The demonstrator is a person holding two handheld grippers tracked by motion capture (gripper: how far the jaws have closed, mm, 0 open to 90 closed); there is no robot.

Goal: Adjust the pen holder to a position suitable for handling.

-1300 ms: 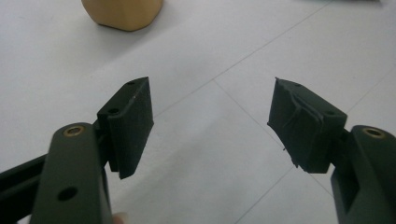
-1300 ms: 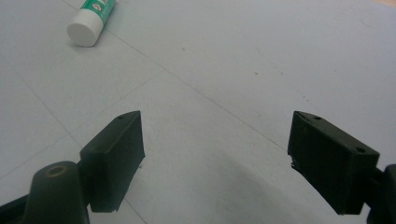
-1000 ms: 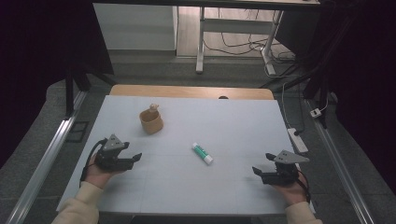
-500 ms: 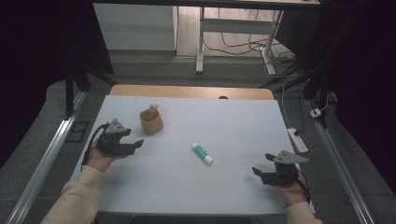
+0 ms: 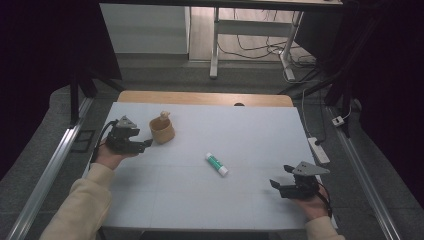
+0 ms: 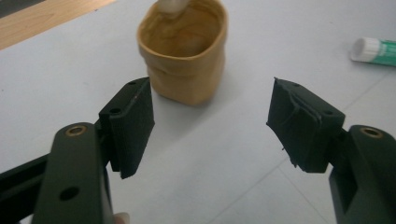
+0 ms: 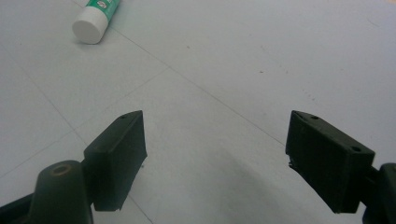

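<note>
A small tan pouch-like cup (image 5: 162,130) stands upright on the white table top (image 5: 210,200) at the left, with a pale object poking out of its top. In the left gripper view the cup (image 6: 185,56) is just ahead of the jaws. My left gripper (image 5: 145,145) is open beside the cup, a little to its left, and holds nothing; its jaws (image 6: 210,126) stand wide apart. A green and white glue stick (image 5: 216,164) lies flat near the table's middle. My right gripper (image 5: 276,186) is open near the front right, well short of the glue stick (image 7: 95,16).
A wooden strip (image 5: 205,98) runs along the table's far edge. Metal rails (image 5: 47,175) flank the table on both sides. A power strip (image 5: 319,150) lies off the right edge, and a desk frame with cables (image 5: 250,45) stands beyond.
My left gripper has moved forward and to the right, from the front left of the table up to the cup. The right gripper has stayed in place.
</note>
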